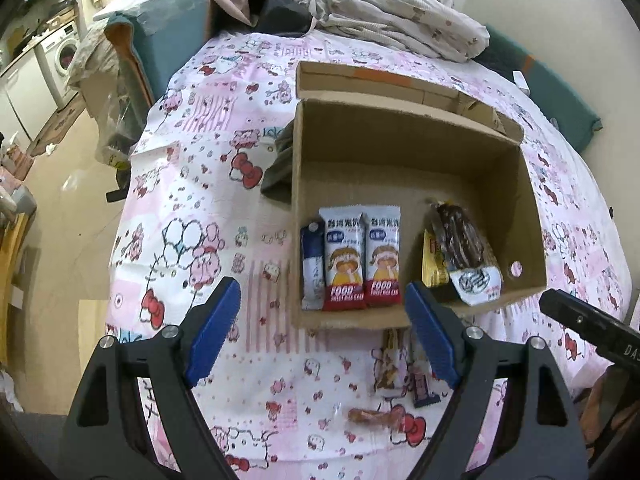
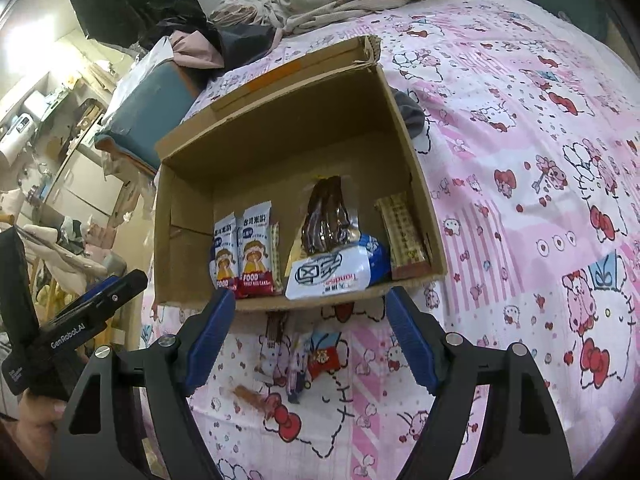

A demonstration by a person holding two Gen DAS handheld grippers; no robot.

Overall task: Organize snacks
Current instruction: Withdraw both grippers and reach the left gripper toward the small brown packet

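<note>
Left wrist view: brown cardboard box (image 1: 412, 152) on bed.
Both grippers' jaws gape empty; 2 red-and-white rice-cake packets (image 1: 362, 258) lie inside the box.

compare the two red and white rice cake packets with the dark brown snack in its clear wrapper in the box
The two red and white rice cake packets are opaque, printed with a cartoon child, and lie flat side by side. The dark brown snack in its clear wrapper is see-through, single, and rests tilted on other packets. All are sealed, inside the brown cardboard box.

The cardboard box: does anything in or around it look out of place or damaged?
Several snacks lie loose on the bedspread before the cardboard box, not inside. The long brown snack pack lies crooked over other packets. One box flap corner is torn.
</note>
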